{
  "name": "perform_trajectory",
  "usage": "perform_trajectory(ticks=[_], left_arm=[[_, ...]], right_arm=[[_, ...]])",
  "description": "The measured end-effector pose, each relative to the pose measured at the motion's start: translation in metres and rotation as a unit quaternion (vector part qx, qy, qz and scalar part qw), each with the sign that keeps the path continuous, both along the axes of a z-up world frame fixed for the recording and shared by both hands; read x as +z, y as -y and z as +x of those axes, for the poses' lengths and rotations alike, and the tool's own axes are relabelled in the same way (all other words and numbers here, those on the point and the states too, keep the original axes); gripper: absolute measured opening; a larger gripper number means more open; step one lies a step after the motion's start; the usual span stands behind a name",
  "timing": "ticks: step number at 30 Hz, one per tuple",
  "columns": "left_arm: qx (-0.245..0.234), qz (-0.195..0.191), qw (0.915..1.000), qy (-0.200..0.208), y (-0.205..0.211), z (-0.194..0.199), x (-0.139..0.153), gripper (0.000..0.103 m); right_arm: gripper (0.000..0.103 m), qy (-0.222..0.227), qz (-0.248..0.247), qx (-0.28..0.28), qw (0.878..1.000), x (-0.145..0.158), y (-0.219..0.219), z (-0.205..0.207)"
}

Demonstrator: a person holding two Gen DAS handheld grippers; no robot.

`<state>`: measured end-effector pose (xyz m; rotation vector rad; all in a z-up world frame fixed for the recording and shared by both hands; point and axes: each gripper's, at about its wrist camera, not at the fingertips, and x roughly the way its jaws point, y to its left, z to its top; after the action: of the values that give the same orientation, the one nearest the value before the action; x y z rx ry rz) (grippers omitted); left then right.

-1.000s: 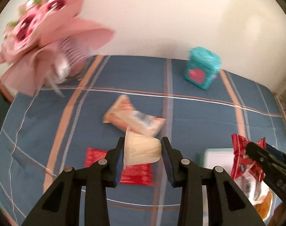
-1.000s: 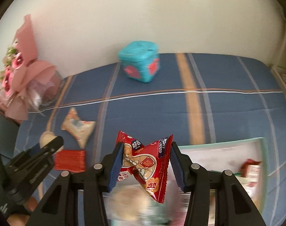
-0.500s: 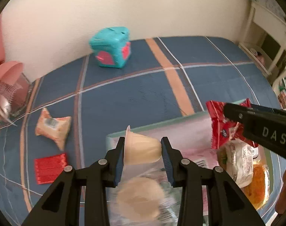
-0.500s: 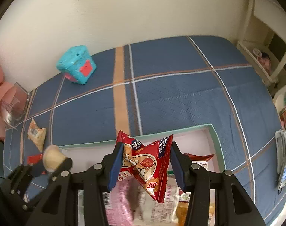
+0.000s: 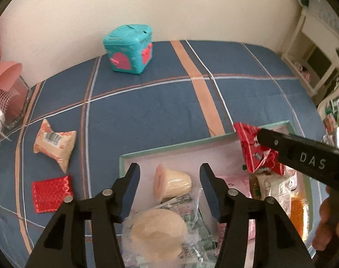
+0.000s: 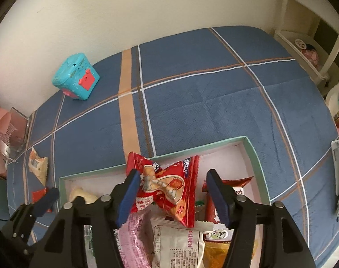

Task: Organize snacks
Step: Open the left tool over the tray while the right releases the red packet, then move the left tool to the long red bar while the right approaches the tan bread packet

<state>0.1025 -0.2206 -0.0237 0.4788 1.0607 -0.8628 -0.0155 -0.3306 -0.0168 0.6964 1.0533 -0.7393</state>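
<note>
A green-rimmed box (image 5: 176, 148) (image 6: 254, 154) with a pale inside holds several snacks. My left gripper (image 5: 169, 186) is open over the box's left end; a cream jelly cup (image 5: 172, 184) (image 6: 82, 195) lies on its side in the box between the spread fingers. My right gripper (image 6: 172, 193) is open over the box; a red snack packet (image 6: 167, 187) (image 5: 256, 149) sits between the fingers, leaning on the left one. An orange-white packet (image 5: 55, 144) (image 6: 38, 164) and a flat red packet (image 5: 51, 193) lie on the cloth left of the box.
A teal toy box (image 5: 129, 49) (image 6: 75, 78) stands near the back wall. A pink bouquet in a clear holder (image 5: 4, 89) sits at far left. White shelving (image 6: 307, 42) stands at right. The surface is a blue plaid cloth (image 6: 191, 102).
Both grippers have opened. The jelly cup has dropped from the left gripper into the box. The red packet has come loose in the right gripper.
</note>
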Motion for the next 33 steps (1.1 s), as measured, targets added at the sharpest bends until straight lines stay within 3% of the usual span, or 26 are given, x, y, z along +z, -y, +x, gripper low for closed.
perform_trajectory(ticks=[3,5,7,10,13,17,19,21,24,33], left_arm=[[0.022,-0.002,0.9998,-0.001,-0.009,0.01,0.006,0.063],[0.046,-0.001,0.9989,-0.007,-0.017,0.02,0.006,0.067],[0.069,0.002,0.9975,-0.012,-0.024,0.03,0.004,0.073],[0.112,0.009,0.9935,-0.018,-0.039,0.05,-0.002,0.075],[0.147,0.018,0.9888,-0.013,-0.055,0.067,-0.006,0.078],[0.184,0.023,0.9825,-0.015,-0.076,0.086,-0.01,0.08],[0.199,0.022,0.9797,-0.017,-0.086,0.092,-0.011,0.088],[0.216,0.022,0.976,-0.016,-0.098,0.1,-0.011,0.089],[0.24,0.023,0.9704,-0.014,-0.116,0.11,-0.013,0.092],[0.318,0.029,0.9474,-0.025,-0.181,0.148,-0.023,0.095]], right_arm=[[0.072,0.0,-0.006,0.004,1.0,0.006,-0.002,0.002],[0.08,-0.003,-0.012,0.009,1.0,0.009,-0.005,0.004],[0.08,-0.003,-0.021,0.017,1.0,0.013,-0.01,0.008],[0.082,-0.002,-0.03,0.033,0.999,0.017,-0.021,0.019],[0.091,0.0,-0.04,0.054,0.998,0.021,-0.036,0.033],[0.091,0.005,-0.049,0.083,0.995,0.024,-0.059,0.053],[0.091,0.007,-0.052,0.096,0.994,0.025,-0.072,0.063],[0.091,0.009,-0.055,0.109,0.992,0.025,-0.084,0.073],[0.103,0.012,-0.06,0.133,0.989,0.023,-0.104,0.088],[0.103,0.014,-0.059,0.168,0.984,0.015,-0.139,0.119]])
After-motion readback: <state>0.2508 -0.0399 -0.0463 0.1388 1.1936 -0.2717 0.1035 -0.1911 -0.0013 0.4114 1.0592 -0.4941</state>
